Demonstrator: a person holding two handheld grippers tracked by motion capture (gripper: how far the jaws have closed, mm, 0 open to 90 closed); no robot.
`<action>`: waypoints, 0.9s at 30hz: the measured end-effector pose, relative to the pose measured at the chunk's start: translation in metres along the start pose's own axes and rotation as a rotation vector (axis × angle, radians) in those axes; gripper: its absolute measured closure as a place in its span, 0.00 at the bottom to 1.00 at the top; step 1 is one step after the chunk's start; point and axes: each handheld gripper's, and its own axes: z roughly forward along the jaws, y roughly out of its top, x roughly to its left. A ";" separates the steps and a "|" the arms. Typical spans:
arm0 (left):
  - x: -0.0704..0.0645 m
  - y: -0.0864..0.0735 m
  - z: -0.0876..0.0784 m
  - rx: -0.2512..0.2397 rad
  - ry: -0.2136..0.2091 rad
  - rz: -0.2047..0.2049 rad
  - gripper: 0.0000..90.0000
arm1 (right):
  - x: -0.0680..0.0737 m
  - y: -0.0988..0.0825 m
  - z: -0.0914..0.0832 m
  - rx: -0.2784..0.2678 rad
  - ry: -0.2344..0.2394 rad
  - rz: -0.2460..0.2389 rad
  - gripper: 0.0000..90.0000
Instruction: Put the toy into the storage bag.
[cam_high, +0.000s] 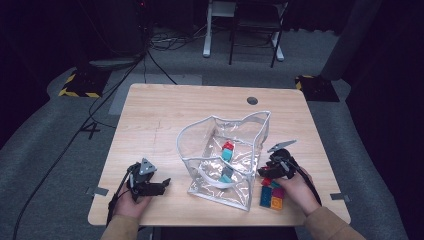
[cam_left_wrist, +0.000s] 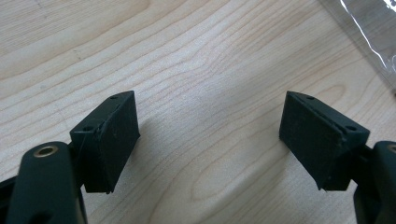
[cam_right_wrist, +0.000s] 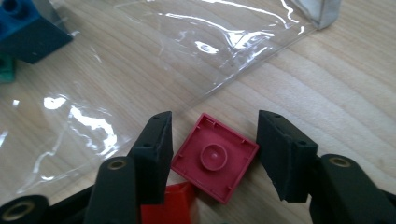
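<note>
Table (cam_high: 150, 115): broad bare wood on my left and at the far side; the near edge runs just under both my hands.
Clear bag (cam_high: 225, 155): stands open in the middle, its flat plastic edge reaching toward my right gripper; several blocks lie inside.
Left gripper (cam_high: 161, 185): my left hand (cam_high: 131, 200) holds it low near the near-left edge, pointing toward the bag, jaws spread wide over bare wood, holding nothing.
Right gripper (cam_right_wrist: 212, 156): held just right of the bag's near corner, jaws apart on either side of a dark red tile (cam_right_wrist: 215, 156) lying underside up on the table; whether they touch it I cannot tell.
Other blocks (cam_high: 272, 196): clustered under my right hand (cam_high: 295, 190), near the near edge.
</note>
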 end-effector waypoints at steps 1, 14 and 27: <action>0.000 0.000 0.000 0.000 0.000 0.000 0.23 | 0.001 0.000 0.000 0.003 -0.018 -0.020 0.55; 0.000 0.000 0.000 0.000 0.000 0.000 0.23 | -0.012 -0.006 -0.006 -0.007 -0.040 0.001 0.65; 0.000 0.000 0.000 0.000 0.000 0.000 0.23 | -0.014 0.008 -0.049 -0.065 -0.005 -0.009 0.65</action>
